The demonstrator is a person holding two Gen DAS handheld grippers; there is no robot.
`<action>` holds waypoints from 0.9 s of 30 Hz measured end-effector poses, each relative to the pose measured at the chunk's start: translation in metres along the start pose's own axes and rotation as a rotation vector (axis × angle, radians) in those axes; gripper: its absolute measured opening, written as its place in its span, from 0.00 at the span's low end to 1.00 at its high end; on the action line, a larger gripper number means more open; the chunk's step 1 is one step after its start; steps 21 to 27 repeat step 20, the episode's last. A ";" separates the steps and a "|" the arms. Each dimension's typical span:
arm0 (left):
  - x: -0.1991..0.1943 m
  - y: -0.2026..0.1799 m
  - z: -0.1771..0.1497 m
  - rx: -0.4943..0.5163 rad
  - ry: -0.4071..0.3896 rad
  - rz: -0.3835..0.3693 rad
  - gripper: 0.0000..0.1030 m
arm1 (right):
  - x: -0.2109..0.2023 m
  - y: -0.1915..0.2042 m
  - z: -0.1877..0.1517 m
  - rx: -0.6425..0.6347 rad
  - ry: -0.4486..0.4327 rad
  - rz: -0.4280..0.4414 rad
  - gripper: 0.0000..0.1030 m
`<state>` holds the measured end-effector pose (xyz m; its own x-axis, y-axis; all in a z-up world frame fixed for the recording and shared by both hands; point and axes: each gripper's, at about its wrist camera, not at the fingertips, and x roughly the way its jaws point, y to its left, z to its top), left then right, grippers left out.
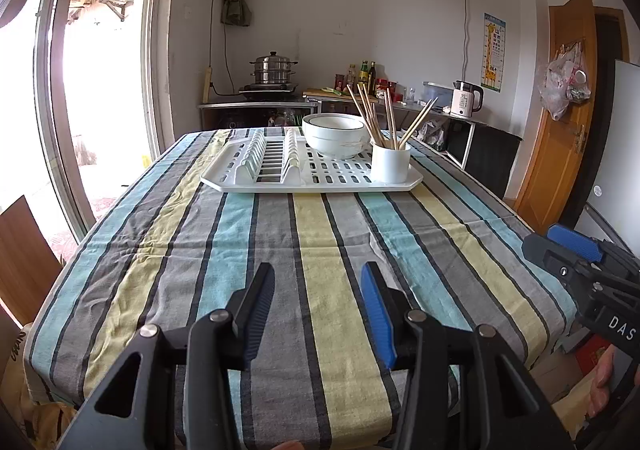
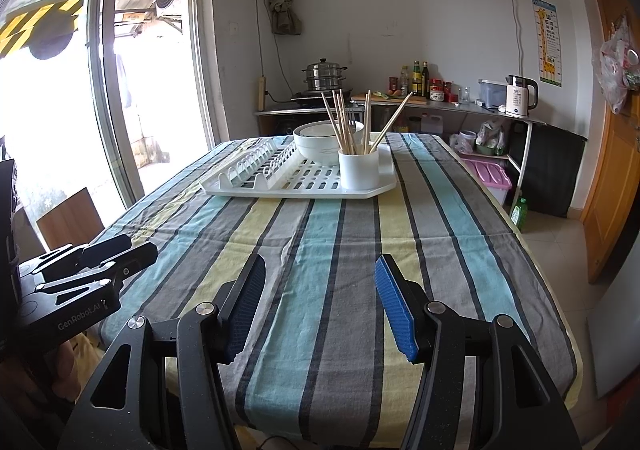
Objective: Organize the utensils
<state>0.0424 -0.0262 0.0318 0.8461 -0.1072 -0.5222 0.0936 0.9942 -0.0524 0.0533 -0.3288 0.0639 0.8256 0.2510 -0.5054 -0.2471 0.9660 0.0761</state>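
A white dish rack tray (image 1: 248, 181) (image 2: 240, 185) sits at the far end of the striped table. On it stand a white cup (image 1: 390, 163) (image 2: 359, 171) holding several wooden chopsticks (image 1: 370, 117) (image 2: 344, 121) and stacked white bowls (image 1: 335, 135) (image 2: 320, 143). My left gripper (image 1: 318, 282) is open and empty over the near table edge. My right gripper (image 2: 320, 274) is open and empty, also at the near edge. Each gripper shows in the other's view: the right one (image 1: 560, 250) and the left one (image 2: 120, 250).
The striped tablecloth (image 1: 312, 250) (image 2: 340, 234) covers the table. A counter behind holds a steamer pot (image 1: 273, 69), bottles (image 2: 420, 79) and a kettle (image 1: 466, 97). A glass door is at the left, a wooden door (image 1: 560, 109) at the right.
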 end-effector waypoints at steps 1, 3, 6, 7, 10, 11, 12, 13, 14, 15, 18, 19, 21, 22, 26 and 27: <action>0.000 0.000 -0.001 0.001 0.000 0.002 0.46 | 0.000 0.000 0.000 0.000 0.001 0.000 0.56; 0.001 0.000 -0.001 -0.001 0.003 0.001 0.46 | 0.001 0.000 0.000 0.000 0.002 0.001 0.56; 0.001 0.000 -0.001 -0.001 0.002 0.005 0.46 | 0.001 0.000 0.000 0.000 0.002 0.001 0.56; 0.001 0.000 -0.001 -0.003 0.002 0.004 0.46 | 0.001 0.000 0.000 0.000 0.002 0.001 0.56; 0.002 -0.001 -0.002 0.006 -0.002 0.010 0.46 | 0.001 0.000 0.000 -0.003 0.001 0.000 0.56; 0.002 -0.002 -0.002 0.009 -0.003 0.007 0.46 | 0.001 0.001 0.000 -0.003 0.001 0.001 0.56; 0.002 -0.002 -0.002 0.011 -0.005 0.008 0.46 | 0.001 0.001 0.000 -0.003 0.002 0.002 0.56; 0.001 -0.002 -0.002 0.011 -0.009 0.017 0.46 | 0.001 0.001 0.000 -0.003 0.003 0.002 0.56; 0.001 -0.002 -0.002 0.009 -0.016 0.015 0.46 | 0.000 0.001 0.000 -0.003 0.002 0.002 0.56; 0.001 -0.001 -0.002 0.007 -0.017 0.011 0.46 | 0.000 0.001 0.000 -0.004 0.002 0.002 0.56; -0.001 -0.001 -0.002 0.008 -0.022 0.009 0.46 | 0.001 0.001 0.000 -0.003 0.002 0.001 0.56; -0.001 -0.002 -0.002 0.009 -0.024 0.003 0.46 | 0.001 0.001 0.000 -0.002 0.002 0.002 0.56; -0.002 -0.002 -0.002 0.010 -0.025 0.004 0.46 | 0.001 0.001 0.000 -0.001 0.002 0.001 0.56; -0.002 -0.002 -0.002 0.010 -0.025 0.004 0.46 | 0.001 0.001 0.000 -0.001 0.002 0.001 0.56; -0.002 -0.002 -0.002 0.010 -0.025 0.004 0.46 | 0.001 0.001 0.000 -0.001 0.002 0.001 0.56; -0.002 -0.002 -0.002 0.010 -0.025 0.004 0.46 | 0.001 0.001 0.000 -0.001 0.002 0.001 0.56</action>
